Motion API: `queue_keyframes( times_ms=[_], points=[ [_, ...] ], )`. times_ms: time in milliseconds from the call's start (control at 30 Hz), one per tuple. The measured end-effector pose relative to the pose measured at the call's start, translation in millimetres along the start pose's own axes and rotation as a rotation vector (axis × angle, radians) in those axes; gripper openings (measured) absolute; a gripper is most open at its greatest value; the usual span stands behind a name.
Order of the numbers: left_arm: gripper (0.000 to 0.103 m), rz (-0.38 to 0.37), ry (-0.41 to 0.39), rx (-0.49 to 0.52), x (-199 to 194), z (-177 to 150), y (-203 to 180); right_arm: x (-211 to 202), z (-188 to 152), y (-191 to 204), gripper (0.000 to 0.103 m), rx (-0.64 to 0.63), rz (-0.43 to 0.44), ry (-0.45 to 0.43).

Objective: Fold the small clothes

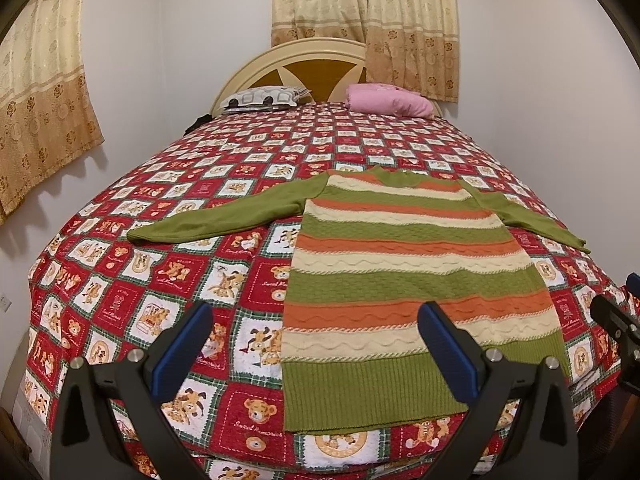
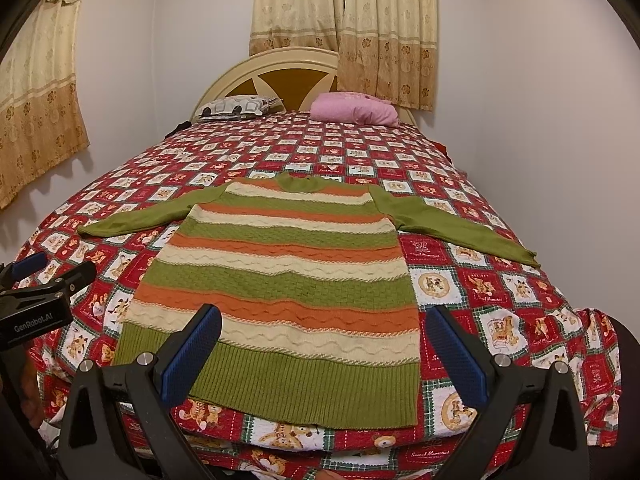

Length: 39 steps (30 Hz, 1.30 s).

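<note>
We see a striped sweater (image 1: 404,276) lying flat on the bed (image 1: 120,280), hem toward the lower edge of the frame and collar toward the headboard (image 1: 316,60) at upper centre, with both green sleeves spread outward to left and right. The left gripper (image 1: 316,344) hangs above the hem's left corner, its jaws spread and holding nothing; the right gripper (image 2: 324,344) hangs above the hem's right part, likewise spread and empty. We judge the knit soft, light and limp, likely to sag and stretch when lifted, yet rough enough not to slip. We would pinch it at a sleeve cuff or a shoulder seam, taking both layers together, so the fold falls straight.
</note>
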State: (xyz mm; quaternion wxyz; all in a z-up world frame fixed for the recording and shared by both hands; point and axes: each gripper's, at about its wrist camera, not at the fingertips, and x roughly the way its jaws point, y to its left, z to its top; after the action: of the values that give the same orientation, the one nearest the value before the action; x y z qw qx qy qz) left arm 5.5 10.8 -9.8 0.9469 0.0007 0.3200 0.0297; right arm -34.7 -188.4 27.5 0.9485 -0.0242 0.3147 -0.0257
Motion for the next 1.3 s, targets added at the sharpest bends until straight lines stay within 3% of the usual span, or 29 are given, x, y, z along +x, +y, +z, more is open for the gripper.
queue_keyframes(
  times_ms=[433,633,867,1300],
  points=[
    [0.103,0.014,0.022,-0.003,12.7,0.3,6.2,21.1,-4.2,-8.6,0.102,0.012,0.005,0.031],
    [0.103,-0.033,0.045,0.011,35.8,7.0,-1.7,49.7,-8.9,-27.2,0.102,0.061,0.062,0.082],
    [0.103,-0.031,0.018,0.115,69.0,26.4,-25.3,93.8,-12.2,-83.2,0.102,0.176,0.005,0.133],
    [0.103,-0.038,0.085,0.232,152.0,58.2,-66.1,176.4,8.8,-227.0,0.102,0.405,-0.133,0.232]
  ],
)
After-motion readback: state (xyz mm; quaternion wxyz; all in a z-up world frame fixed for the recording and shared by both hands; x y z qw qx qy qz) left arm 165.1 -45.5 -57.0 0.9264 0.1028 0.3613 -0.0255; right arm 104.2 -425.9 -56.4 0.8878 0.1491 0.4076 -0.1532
